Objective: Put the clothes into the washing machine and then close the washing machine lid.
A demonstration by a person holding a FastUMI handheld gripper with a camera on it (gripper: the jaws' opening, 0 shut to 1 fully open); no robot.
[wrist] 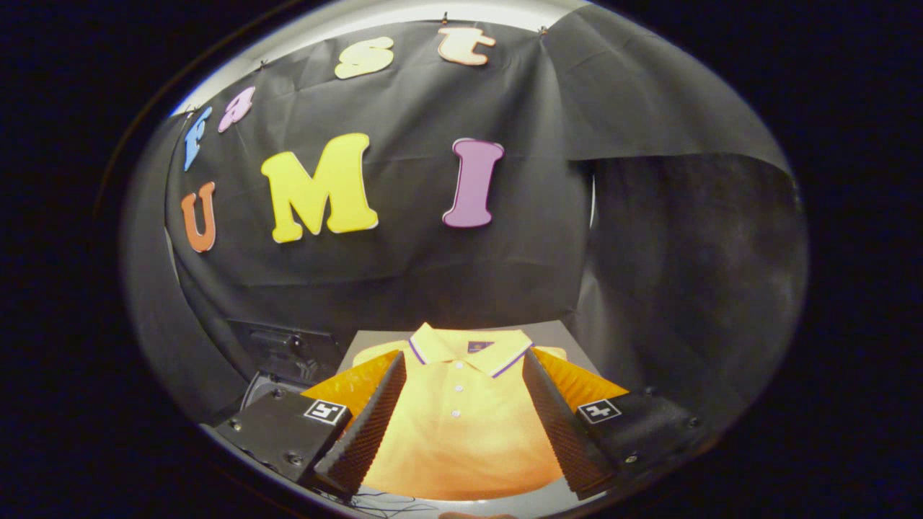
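Your gripper hangs above the tabletop with its two fingers spread wide and nothing pinched between them. Directly below and between the fingers lies the yellow polo shirt, laid flat with its front facing up; its hem sits nearest you, and the white buttons run up the placket toward the collar, which points away from you, just past the fingertips. The sleeves reach out behind each finger on either side. Beyond your left finger, off the tabletop's edge, sits a dark boxy shape that may be the washing machine, though it is too dim to be sure. Farther ahead hangs the booth's black cloth wall.
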